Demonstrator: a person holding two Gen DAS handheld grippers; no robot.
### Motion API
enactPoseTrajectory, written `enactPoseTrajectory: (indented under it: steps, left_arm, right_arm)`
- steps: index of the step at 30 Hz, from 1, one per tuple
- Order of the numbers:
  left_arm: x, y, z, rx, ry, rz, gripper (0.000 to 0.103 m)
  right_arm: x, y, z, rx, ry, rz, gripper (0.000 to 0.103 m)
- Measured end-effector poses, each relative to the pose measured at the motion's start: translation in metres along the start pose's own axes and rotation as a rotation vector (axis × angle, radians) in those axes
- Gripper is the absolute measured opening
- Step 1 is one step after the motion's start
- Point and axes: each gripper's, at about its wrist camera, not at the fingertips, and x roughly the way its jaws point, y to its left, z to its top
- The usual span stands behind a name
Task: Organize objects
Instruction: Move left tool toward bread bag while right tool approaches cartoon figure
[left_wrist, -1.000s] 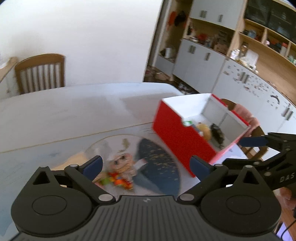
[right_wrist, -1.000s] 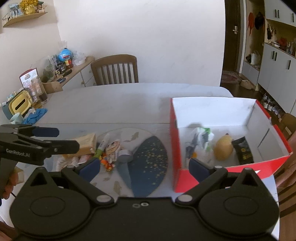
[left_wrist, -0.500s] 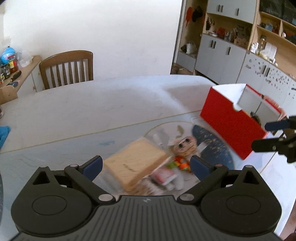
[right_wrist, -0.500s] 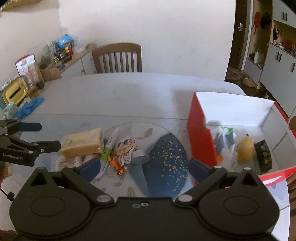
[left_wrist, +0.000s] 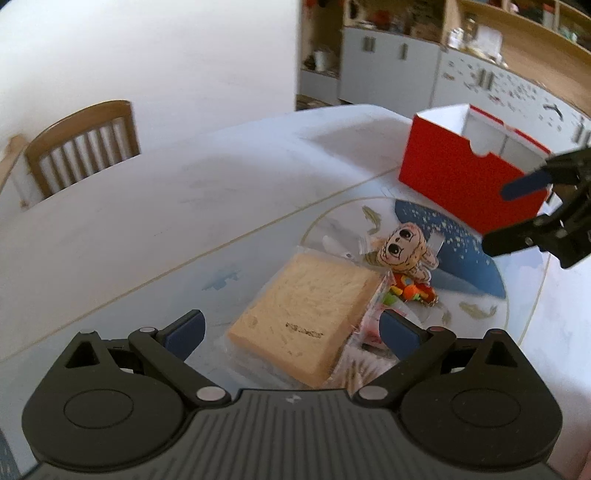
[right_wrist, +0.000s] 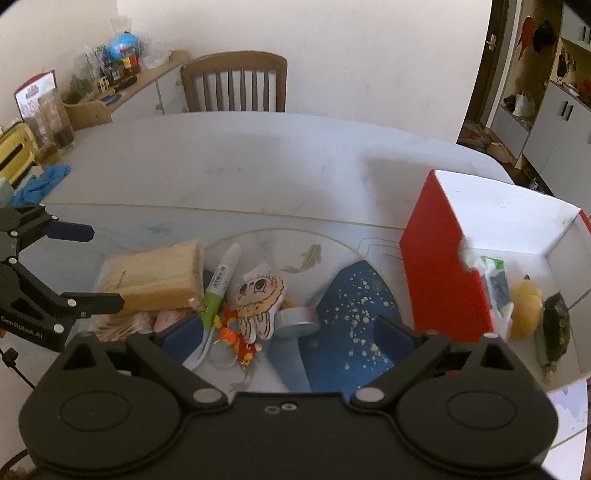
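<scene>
red box (right_wrist: 439, 266) sits at three o'clock on the white table (right_wrist: 258, 162), holding a green-white packet (right_wrist: 496, 280), yellow toy (right_wrist: 526, 306) and dark sachet (right_wrist: 556, 328). left gripper (left_wrist: 291, 330) gapes over the wrapped bread (left_wrist: 306, 314); right gripper (right_wrist: 291, 334) also spread, empty.

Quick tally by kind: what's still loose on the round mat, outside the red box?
Wrapped bread: 1
Marker pen: 1
Cartoon plush: 1
Colourful keychain charm: 1
Silver round tin: 1
Pink packet under the bread: 1
Total: 6 that I can tell apart.
</scene>
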Motion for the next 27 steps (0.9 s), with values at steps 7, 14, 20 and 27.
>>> enactPoseTrajectory:
  steps: [7, 14, 20, 27]
  left_arm:
    - [0.031, 0.012, 0.006, 0.034, 0.044, -0.093, 0.101]
    - [0.052, 0.018, 0.009, 0.045, 0.073, -0.134, 0.101]
    - [0.06, 0.023, 0.008, 0.016, 0.07, -0.152, 0.101]
    - [0.062, 0.026, 0.006, -0.015, 0.053, -0.165, 0.1]
  right_arm:
    - [0.026, 0.01, 0.006, -0.055, 0.036, -0.023, 0.096]
    - [0.047, 0.012, 0.012, -0.073, 0.075, -0.048, 0.093]
    - [0.061, 0.016, 0.016, -0.079, 0.093, -0.046, 0.083]
    - [0.071, 0.019, 0.015, -0.088, 0.094, -0.031, 0.07]
